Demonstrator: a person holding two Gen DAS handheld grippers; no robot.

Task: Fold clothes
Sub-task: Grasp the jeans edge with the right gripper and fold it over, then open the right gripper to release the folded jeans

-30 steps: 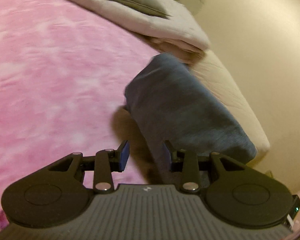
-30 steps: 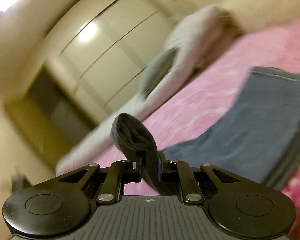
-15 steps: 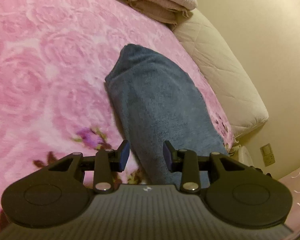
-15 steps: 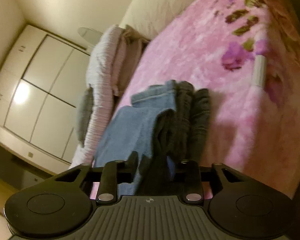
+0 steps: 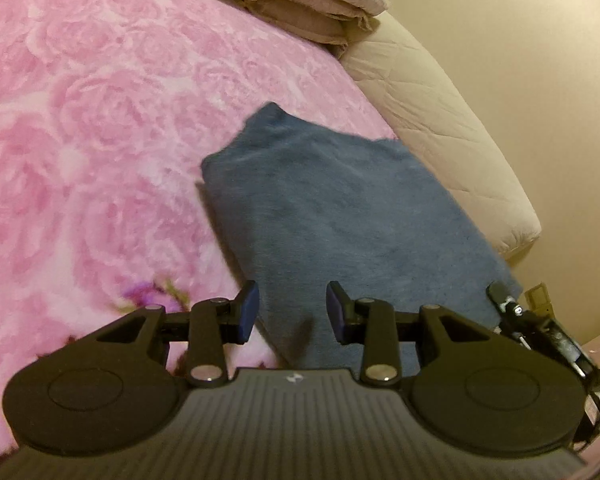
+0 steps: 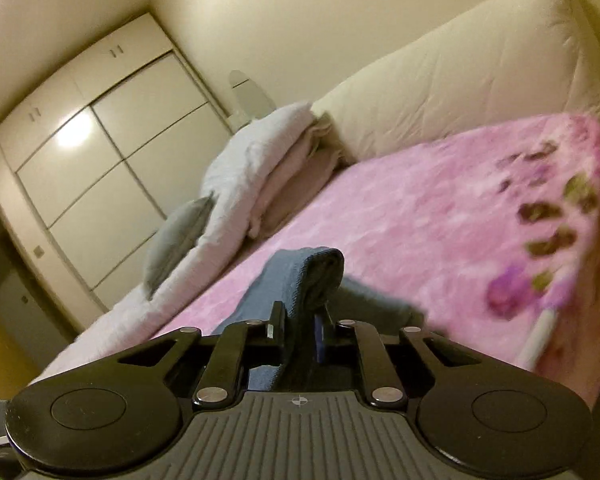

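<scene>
— Now, what's changed on the pink floral blanket point(image 5: 100, 128)?
— The right tongs point(image 6: 300, 326), apart half a second ago, are closing on a fold of the blue garment point(image 6: 300, 276); the left tongs point(image 5: 292, 312) hover open, empty, above its near edge.
— Another fold, likely.

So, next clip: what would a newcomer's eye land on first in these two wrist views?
First the pink rose-patterned blanket covering the bed, with the folded blue garment lying on it near the mattress edge. Next, the right gripper, its jaws closing on a fold of that blue cloth, which sticks up between the fingers. The left gripper hangs open over the garment's near end, holding nothing.
</scene>
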